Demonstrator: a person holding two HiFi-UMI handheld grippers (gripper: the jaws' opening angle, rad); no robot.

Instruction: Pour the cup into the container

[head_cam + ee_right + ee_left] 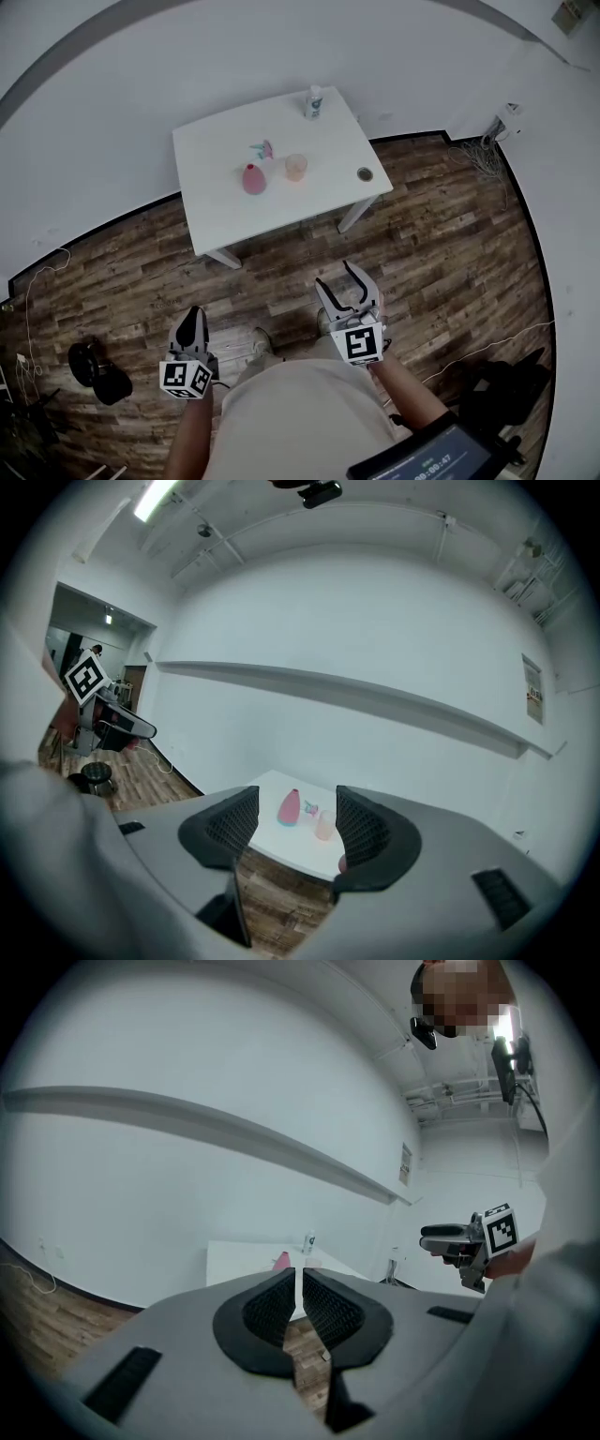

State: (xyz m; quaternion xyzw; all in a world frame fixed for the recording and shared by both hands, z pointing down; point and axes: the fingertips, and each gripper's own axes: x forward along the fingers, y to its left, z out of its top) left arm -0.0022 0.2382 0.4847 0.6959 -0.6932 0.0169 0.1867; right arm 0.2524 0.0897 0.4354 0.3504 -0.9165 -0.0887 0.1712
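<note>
On the white table (220, 150) ahead of me, at my 12 o'clock, the cup (296, 167) stands upright near the middle of the top, pale orange and see-through. Whether anything is in it I cannot tell from here. The pink container (253, 178) stands near it at its 9 o'clock, not touching it. A small teal piece (262, 148) lies at the cup's 11 o'clock, a bottle (313, 101) stands by the far edge at its 12 o'clock, and a small round thing (365, 173) sits by the table's corner at its 3 o'clock.

Both grippers hang well short of the table, over the wood floor (441, 253), at the cup's 6 o'clock. My right gripper (335, 273) has its fingers spread with nothing between them. In the right gripper view the cup (324, 825) and the container (290, 807) show far off through that gap. My left gripper (192, 317) sits at 9 o'clock of the right one. In the left gripper view its fingers (323, 1309) are drawn together to a thin slit and carry nothing.
</note>
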